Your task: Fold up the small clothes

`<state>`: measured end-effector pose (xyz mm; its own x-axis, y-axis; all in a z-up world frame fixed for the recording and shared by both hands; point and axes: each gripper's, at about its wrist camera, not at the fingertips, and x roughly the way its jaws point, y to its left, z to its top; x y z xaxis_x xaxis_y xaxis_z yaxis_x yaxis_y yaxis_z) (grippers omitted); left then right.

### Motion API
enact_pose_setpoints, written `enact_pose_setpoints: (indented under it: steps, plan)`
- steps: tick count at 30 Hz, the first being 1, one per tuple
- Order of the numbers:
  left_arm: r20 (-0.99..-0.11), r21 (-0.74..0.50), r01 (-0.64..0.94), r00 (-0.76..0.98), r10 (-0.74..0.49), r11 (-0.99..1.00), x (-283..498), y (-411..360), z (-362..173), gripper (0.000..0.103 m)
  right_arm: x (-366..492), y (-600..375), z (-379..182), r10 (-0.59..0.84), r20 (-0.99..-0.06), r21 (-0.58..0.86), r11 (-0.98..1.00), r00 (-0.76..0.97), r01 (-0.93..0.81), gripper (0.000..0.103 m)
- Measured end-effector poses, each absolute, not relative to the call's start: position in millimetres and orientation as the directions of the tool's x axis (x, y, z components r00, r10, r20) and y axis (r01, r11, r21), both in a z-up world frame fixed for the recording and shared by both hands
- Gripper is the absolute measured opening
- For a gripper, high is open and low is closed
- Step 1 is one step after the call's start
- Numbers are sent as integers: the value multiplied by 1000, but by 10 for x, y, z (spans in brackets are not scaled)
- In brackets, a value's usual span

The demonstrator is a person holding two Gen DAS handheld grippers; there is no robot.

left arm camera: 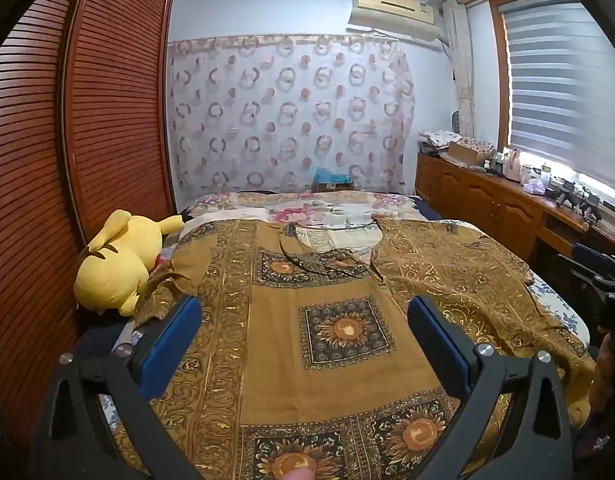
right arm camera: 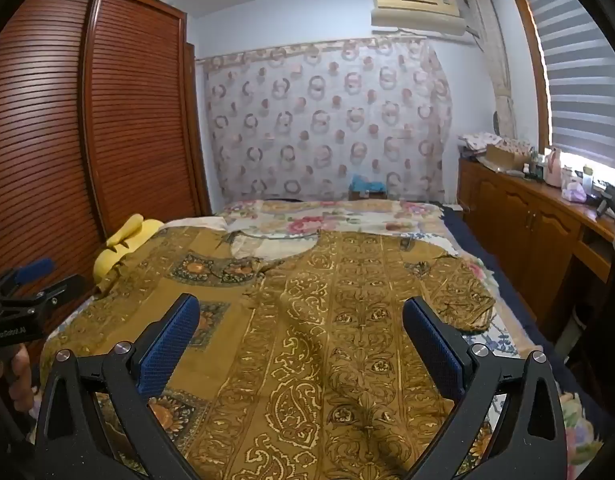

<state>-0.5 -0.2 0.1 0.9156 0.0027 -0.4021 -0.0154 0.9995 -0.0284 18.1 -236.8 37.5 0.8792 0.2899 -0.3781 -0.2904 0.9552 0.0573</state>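
Observation:
A brown and gold patterned top point(left arm camera: 327, 320) lies spread flat on the bed, neckline at the far end, short sleeves out to both sides; it also shows in the right wrist view point(right arm camera: 327, 340). My left gripper point(left arm camera: 305, 316) is open and empty, held above the garment's left half near its hem. My right gripper point(right arm camera: 301, 316) is open and empty above the right half. The right gripper also shows at the right edge of the left wrist view point(left arm camera: 599, 280), and the left gripper shows at the left edge of the right wrist view point(right arm camera: 23, 284).
A yellow plush toy point(left arm camera: 115, 260) lies at the bed's left edge beside the brown louvred wardrobe point(left arm camera: 67, 160). A floral bedspread point(left arm camera: 307, 204) covers the far end. A wooden cabinet point(left arm camera: 507, 200) with clutter runs along the right under the window.

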Motion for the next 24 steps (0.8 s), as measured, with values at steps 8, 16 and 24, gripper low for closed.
enact_pose_setpoints:
  steps: [8,16,24]
  plan:
    - [-401,-18,-23,916,14,1000,-14,-37,16,103,175,-2369,380,293,-380,66,955,877,-290,103]
    - [-404,-28,-18,915,5,999,-2,-2,-2,103,174,-2364,385,293,-377,65,955,879,-291,103]
    - [-405,-27,-18,914,5,999,-2,-4,-2,103,174,-2359,386,292,-377,64,955,879,-290,103]
